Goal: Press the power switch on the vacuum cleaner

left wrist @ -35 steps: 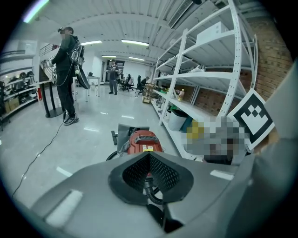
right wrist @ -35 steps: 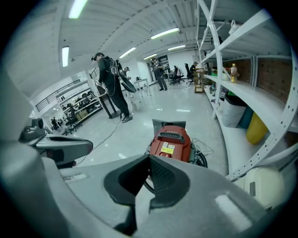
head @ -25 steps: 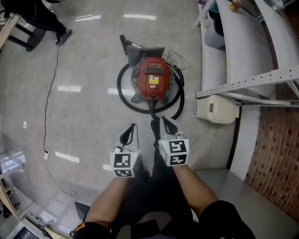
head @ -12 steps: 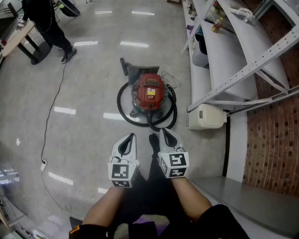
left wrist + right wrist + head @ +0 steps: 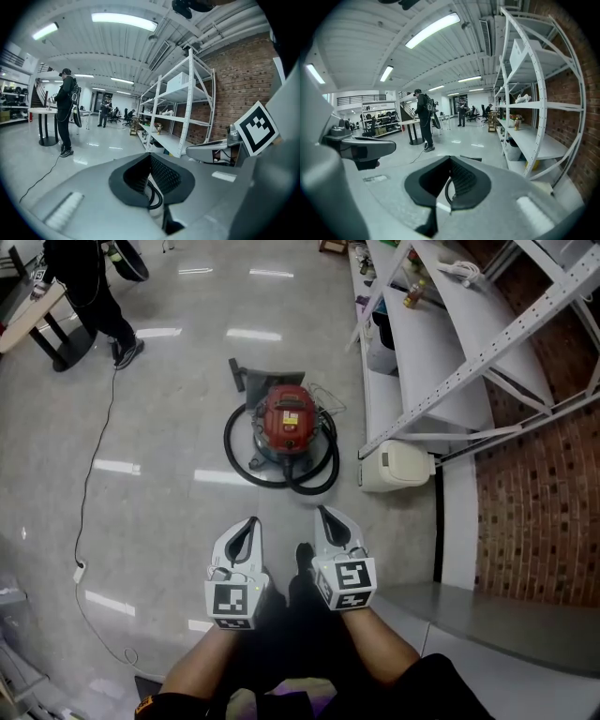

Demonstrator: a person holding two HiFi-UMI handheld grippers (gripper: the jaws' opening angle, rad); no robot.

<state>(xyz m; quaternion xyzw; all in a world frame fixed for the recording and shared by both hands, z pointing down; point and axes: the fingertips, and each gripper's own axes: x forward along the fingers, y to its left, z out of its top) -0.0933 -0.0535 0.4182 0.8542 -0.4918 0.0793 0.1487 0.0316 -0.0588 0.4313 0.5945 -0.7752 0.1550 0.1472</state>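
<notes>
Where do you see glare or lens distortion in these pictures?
Head view: bright streaks of reflected light on the glossy floor beside the red vacuum cleaner. Both gripper views: fisheye bends the white shelf rack; corners dark.
</notes>
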